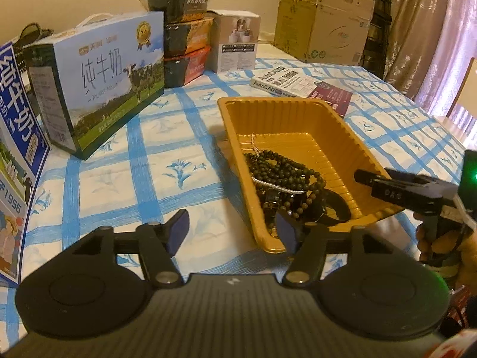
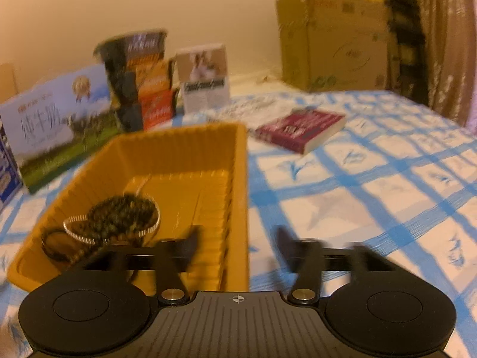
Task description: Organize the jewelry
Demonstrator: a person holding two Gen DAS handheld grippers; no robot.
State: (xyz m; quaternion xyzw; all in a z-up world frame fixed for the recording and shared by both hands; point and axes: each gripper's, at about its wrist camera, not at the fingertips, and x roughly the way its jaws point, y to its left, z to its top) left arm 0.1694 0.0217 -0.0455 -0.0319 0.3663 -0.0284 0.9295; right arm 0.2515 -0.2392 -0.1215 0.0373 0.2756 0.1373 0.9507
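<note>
A gold plastic tray [image 1: 342, 137] sits on the blue-checked tablecloth and holds dark bead strands [image 1: 280, 170], a silver chain [image 1: 277, 186] and a black band [image 1: 337, 205]. My left gripper [image 1: 232, 229] is open and empty at the tray's near left corner, its right finger by the rim. My right gripper [image 1: 362, 176] reaches over the tray's right rim. In the blurred right wrist view the right gripper [image 2: 237, 244] is open and empty, straddling the tray's [image 2: 238, 161] right wall, with the beads [image 2: 122, 214] and a silver bangle [image 2: 77, 229] to its left.
Milk cartons [image 1: 101, 80] stand at the left. Stacked noodle bowls [image 1: 184, 32] and a white box [image 1: 235, 41] stand behind. Two books [image 1: 301, 85] lie beyond the tray. Cardboard boxes [image 1: 322, 21] stand at the back right, curtains further right.
</note>
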